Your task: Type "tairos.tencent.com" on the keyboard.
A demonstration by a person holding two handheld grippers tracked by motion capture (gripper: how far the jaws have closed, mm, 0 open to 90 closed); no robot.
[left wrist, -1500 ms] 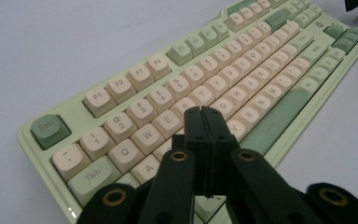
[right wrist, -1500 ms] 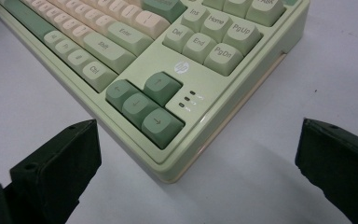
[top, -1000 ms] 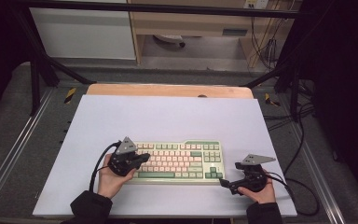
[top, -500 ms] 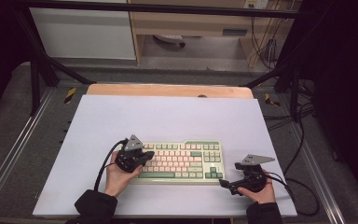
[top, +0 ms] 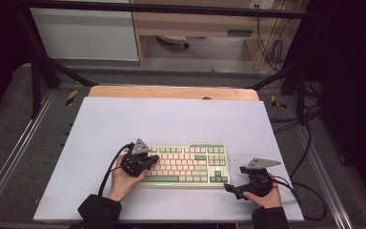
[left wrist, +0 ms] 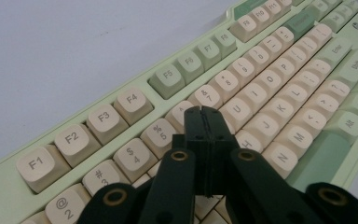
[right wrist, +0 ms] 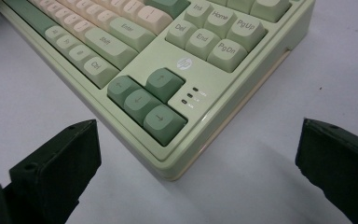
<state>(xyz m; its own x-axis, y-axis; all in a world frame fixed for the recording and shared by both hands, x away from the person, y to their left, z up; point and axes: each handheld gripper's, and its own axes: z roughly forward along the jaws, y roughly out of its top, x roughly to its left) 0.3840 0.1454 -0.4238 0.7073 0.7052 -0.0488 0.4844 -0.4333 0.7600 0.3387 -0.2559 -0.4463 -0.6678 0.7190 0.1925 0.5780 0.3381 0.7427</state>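
A pale green keyboard (top: 186, 165) with cream and green keys lies flat on the white desk (top: 171, 119), towards the person's edge of it and roughly midway between the two hands. No box, tray or other holder stands on the desk, so the keyboard lies bare on the white top.

The left gripper (top: 153, 159) is over the keyboard's left part. In the left gripper view its jaws are pressed fully together with nothing between them, their tip over the cream letter keys just below the number row, near the 6 and 7 keys.

The right gripper (top: 228, 187) is low at the keyboard's near right corner, beside the green arrow keys (right wrist: 147, 103). Its jaws stand wide apart and empty, one on each side of that corner, touching nothing.
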